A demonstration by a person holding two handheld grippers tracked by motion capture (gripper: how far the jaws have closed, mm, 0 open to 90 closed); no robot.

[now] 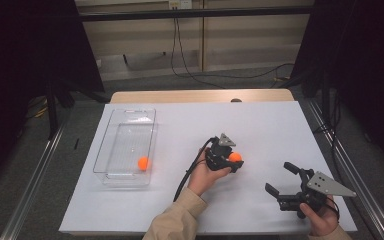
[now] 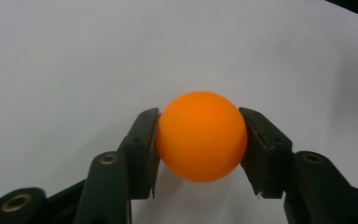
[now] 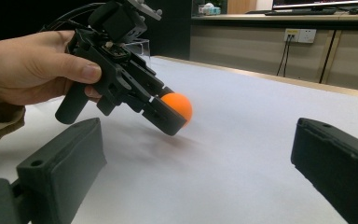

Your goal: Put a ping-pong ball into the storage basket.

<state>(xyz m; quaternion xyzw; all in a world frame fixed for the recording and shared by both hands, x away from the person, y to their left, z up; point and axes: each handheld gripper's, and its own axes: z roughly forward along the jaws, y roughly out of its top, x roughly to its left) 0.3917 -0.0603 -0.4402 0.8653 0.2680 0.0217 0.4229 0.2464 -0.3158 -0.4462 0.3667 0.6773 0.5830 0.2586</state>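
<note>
Clamped across its widest part between the jaws of the left gripper [image 1: 231,161] near mid-table, the orange ball [image 2: 200,135] looks light, smooth, probably thin-shelled, so a gentle centred squeeze suits it, while the right gripper [image 1: 285,181] waits spread open.

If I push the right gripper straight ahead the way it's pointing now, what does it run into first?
Most likely the left gripper, which is clamped on the orange ball just ahead, left of centre between the right gripper's open jaws. Dead centre looks like bare white table, though depth is hard to judge.
</note>
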